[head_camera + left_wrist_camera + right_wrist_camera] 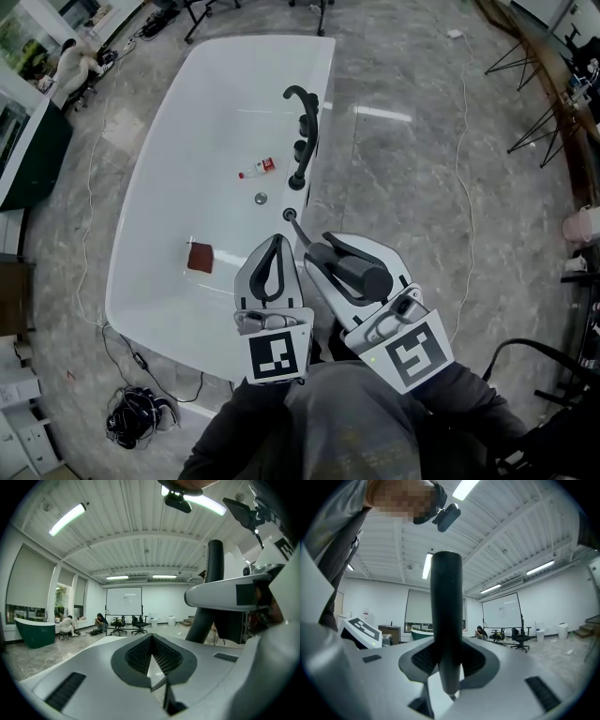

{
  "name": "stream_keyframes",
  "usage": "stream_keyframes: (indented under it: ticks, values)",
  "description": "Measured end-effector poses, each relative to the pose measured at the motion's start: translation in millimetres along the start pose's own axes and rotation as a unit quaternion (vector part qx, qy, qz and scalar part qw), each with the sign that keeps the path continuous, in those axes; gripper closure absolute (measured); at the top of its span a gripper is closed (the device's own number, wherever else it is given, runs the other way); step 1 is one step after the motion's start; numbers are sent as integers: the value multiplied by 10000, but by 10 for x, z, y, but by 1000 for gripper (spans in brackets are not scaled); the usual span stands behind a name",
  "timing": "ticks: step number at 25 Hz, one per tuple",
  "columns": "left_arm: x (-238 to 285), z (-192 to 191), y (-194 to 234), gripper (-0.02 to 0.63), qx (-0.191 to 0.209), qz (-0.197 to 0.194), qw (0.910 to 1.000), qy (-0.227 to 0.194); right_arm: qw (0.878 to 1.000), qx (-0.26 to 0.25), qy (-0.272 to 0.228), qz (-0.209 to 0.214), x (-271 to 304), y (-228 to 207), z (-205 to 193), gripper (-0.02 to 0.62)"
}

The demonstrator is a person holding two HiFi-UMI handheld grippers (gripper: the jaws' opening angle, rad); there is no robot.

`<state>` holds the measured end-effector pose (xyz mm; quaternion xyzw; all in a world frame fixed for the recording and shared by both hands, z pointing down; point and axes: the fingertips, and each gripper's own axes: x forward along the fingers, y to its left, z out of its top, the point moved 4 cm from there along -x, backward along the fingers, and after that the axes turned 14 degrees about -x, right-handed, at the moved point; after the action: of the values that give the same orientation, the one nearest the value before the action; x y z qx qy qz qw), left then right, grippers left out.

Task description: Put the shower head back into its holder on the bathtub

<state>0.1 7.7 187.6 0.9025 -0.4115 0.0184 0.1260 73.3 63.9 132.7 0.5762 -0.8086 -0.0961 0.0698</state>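
Note:
The white bathtub (159, 178) carries black tap fittings (303, 131) along its right rim. A black hose (298, 228) runs from a fitting on that rim toward me. My right gripper (319, 248) is shut on the black, rod-like shower head (361, 272) just off the tub's near right corner. In the right gripper view the shower head (446, 620) stands upright between the jaws of the right gripper (447, 658). My left gripper (276, 241) sits close beside it on the left, over the tub's rim, shut with nothing in it (151, 638). The shower head (213, 573) also shows in the left gripper view.
In the tub lie a small bottle with a red label (258, 169), a drain (261, 198) and a dark red square (200, 257). Grey marble floor surrounds the tub. A cable bundle (136, 412) lies at the near left, and stands (534, 103) are at the far right.

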Motion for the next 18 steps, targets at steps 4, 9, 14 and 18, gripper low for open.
stream_keyframes:
  ticks: [4,9,14,18]
  values:
    - [-26,-24,-99,604,-15,209,9997,-96,9998,-4,-8,203,-57,-78,-80,474]
    - [-62,-26,-129,604,-28,375,9992,-143,9995,6,-75,306,-51,-140,-91,474]
    - [89,-39,-20,604,-96,426,9989,-163,9991,-58,-100,397,107,-176,-144,474]
    - [205,-56,48,603,-149,394,9990,-123,9991,8,42,430,183,-184,-217,474]
